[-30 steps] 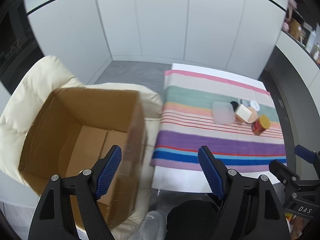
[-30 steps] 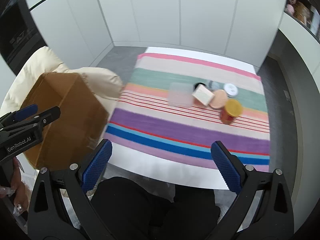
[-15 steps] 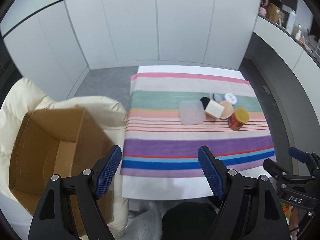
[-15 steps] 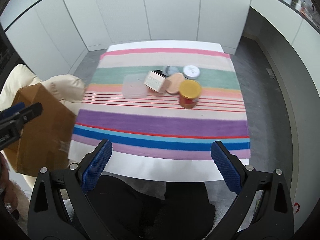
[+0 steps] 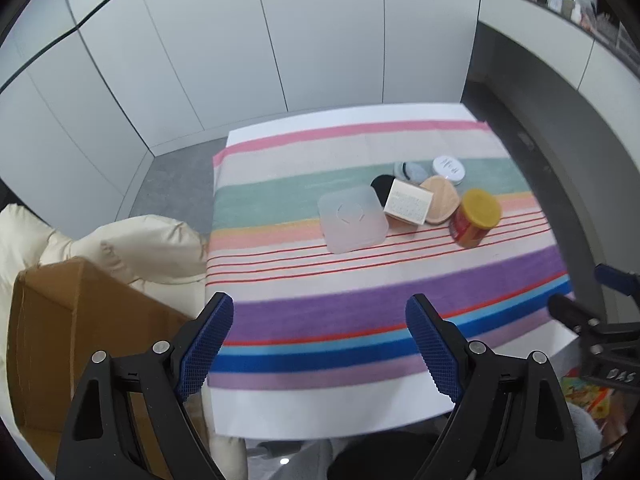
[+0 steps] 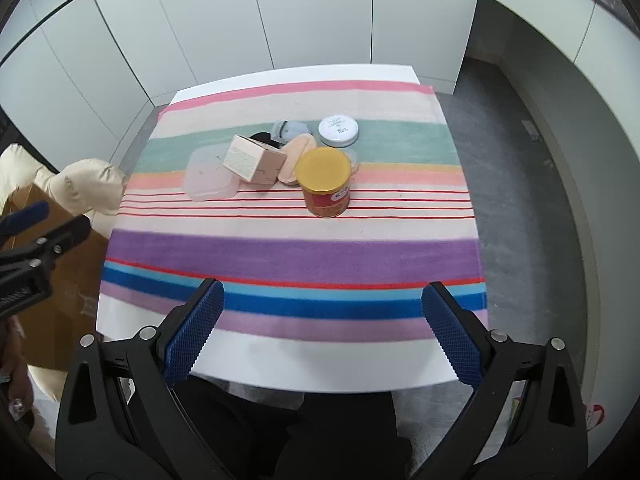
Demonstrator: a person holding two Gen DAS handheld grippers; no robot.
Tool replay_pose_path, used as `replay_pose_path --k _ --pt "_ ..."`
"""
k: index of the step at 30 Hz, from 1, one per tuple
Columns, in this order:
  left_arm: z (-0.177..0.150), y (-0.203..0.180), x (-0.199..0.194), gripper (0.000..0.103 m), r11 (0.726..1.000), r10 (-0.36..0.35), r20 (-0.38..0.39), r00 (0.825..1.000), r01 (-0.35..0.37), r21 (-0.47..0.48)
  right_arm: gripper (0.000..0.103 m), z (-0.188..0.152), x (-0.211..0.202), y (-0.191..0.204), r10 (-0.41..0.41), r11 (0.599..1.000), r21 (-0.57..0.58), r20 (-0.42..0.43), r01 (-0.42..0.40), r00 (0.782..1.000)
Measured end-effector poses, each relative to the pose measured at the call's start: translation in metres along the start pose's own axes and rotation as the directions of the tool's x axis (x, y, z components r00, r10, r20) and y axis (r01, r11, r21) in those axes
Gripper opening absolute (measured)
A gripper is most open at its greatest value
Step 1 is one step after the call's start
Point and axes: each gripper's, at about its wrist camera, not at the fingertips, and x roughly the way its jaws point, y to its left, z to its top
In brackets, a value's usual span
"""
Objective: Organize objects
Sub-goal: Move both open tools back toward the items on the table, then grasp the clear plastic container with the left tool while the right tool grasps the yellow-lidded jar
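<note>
Fingers, left: left gripper (image 5: 318, 344) empty, jaws opening, nothing between them, hovering over near edge of striped cloth.
Fingers, right: right gripper (image 6: 320, 330) spread wide, released, nothing held, also over near edge.
Objects: all bunched mid-tabletop, none lifted.
Jar: red jar with yellow lid (image 6: 325, 182) upright, nearest item to right gripper.
Carton: small pink carton (image 6: 252, 160) tipped, leaning on clear lidded container (image 6: 208, 180).
Puff: tan pad (image 6: 297, 153) flat, touching carton, just behind jar.
Tub: white-lidded round tub (image 6: 338, 130) behind jar, near but apart from it.
Others: greyish clear piece (image 6: 289, 128) and black round thing (image 5: 382, 186) at back of cluster, partly hidden, identity unclear.
Cloth: striped cloth (image 6: 288, 252) covers most of white tabletop (image 6: 320, 364).
Box: open cardboard box (image 5: 52, 340) off left edge of tabletop, resting on cream padded seat (image 5: 140, 248); inside not visible now, contents unknown.
Done: nothing visibly sorted; every item seen sits on cloth.
Left: judged start of pick cycle; whole cluster to be moved, box the likely destination.
Next: probably reach forward to cluster, jar or clear container easiest first grab.
Risk: items touching, carton leaning, could shift when neighbour is pulled.
</note>
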Motion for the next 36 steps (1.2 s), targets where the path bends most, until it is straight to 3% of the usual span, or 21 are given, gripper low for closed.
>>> replay_pose_path --k 9,13,16,27,29,32,36 --pt "0.017 -0.024 0.076 0.089 0.998 -0.037 -0.042 0.998 0.040 0.056 0.101 0.017 0.060 -0.018 0.031 0.999 0.014 -0.015 -0.031 0.999" --pt "0.023 -0.028 0.118 0.089 0.995 -0.099 -0.106 0.989 0.100 -0.003 0.101 0.029 0.086 -0.017 0.036 0.999 -0.003 0.003 -0.036 0.999" --pt "0.028 -0.032 0.147 0.089 0.994 -0.105 -0.142 0.984 0.101 -0.036 0.101 0.039 0.107 -0.015 0.040 0.999 0.003 0.010 -0.040 0.999" --pt "0.051 -0.030 0.204 0.089 0.982 -0.104 -0.129 0.986 0.082 -0.169 0.100 0.057 0.165 -0.008 0.000 1.000 0.014 -0.005 0.000 1.000" --pt "0.055 -0.030 0.209 0.088 0.983 -0.100 -0.123 0.987 0.079 -0.164 0.095 0.057 0.167 -0.006 -0.011 1.000 0.006 0.001 0.011 1.000" --pt "0.057 -0.027 0.212 0.085 0.981 -0.104 -0.083 0.991 0.088 -0.170 0.060 0.056 0.170 -0.005 -0.009 1.000 0.000 0.000 0.009 1.000" --pt "0.054 -0.024 0.211 0.084 0.985 -0.077 -0.072 0.994 0.065 -0.161 0.057 0.055 0.169 -0.004 -0.060 0.998 -0.016 -0.005 0.060 0.998"
